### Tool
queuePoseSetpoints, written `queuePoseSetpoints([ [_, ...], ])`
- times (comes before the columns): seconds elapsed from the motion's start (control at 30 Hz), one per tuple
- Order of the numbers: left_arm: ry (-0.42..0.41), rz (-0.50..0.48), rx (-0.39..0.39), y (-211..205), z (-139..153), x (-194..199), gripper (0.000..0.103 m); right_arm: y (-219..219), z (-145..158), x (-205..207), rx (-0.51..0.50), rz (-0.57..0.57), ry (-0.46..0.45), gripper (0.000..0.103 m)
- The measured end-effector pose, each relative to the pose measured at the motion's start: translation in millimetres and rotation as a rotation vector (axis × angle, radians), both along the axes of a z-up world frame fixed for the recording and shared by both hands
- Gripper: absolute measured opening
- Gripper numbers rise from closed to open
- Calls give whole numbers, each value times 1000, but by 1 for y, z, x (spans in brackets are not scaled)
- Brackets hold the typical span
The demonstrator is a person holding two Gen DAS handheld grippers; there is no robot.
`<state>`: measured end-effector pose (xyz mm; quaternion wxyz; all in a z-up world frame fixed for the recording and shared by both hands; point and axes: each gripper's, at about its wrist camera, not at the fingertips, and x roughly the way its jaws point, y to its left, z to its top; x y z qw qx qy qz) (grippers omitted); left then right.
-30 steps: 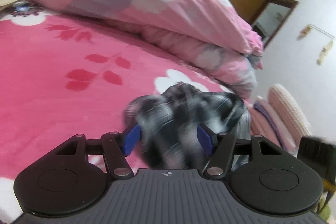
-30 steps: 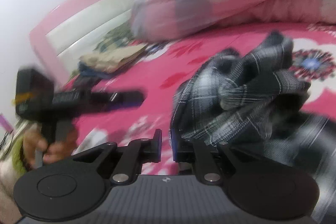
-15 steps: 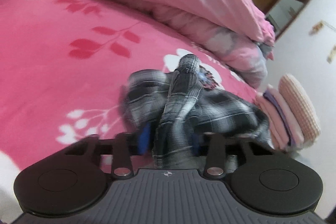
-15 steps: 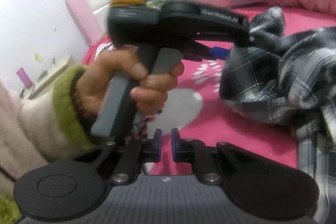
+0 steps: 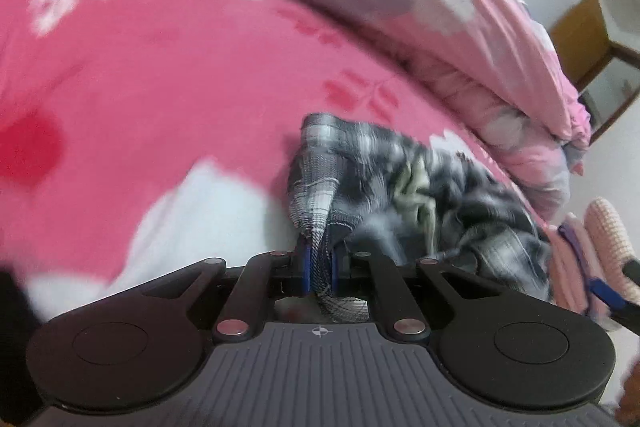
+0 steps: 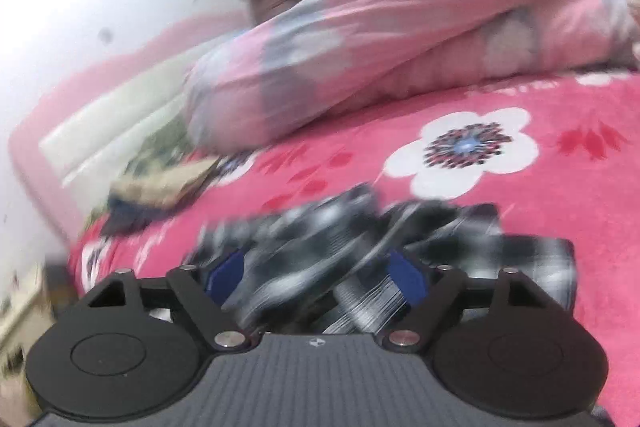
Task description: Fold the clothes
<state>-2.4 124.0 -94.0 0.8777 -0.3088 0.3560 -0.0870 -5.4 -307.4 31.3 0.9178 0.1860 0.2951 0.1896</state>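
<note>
Two tongs: left tongs [image 5: 319, 269] just pinched plaid shirt [image 5: 420, 183] — right tongs [image 6: 316, 277] just spread wide around it.

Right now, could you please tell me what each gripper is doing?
Left gripper: just closed on the plaid shirt.
Right gripper: just opened, shirt between its fingers, not gripped.

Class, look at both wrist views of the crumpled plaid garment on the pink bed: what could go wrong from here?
1. The left gripper has just closed on only a narrow bunched fold of the black-and-white plaid fabric garment; it may slip out when lifted.
2. The right gripper has just opened, fabric lying loose between its blue pads; closing here could grab several layers and fold unevenly.
</note>
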Motion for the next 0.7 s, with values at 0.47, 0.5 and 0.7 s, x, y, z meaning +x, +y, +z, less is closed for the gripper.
queuePoseSetpoints([
  [0.47,-72,33,-83,24,-7,25,51,24,-35,156,156,65,306,99],
  [0.5,-79,23,-76,22,-8,29,55,28,-39,165,143,57,345,99],
  [0.7,-115,-7,-7,6,-8,44,53,67,-61,197,25,213,448,93],
])
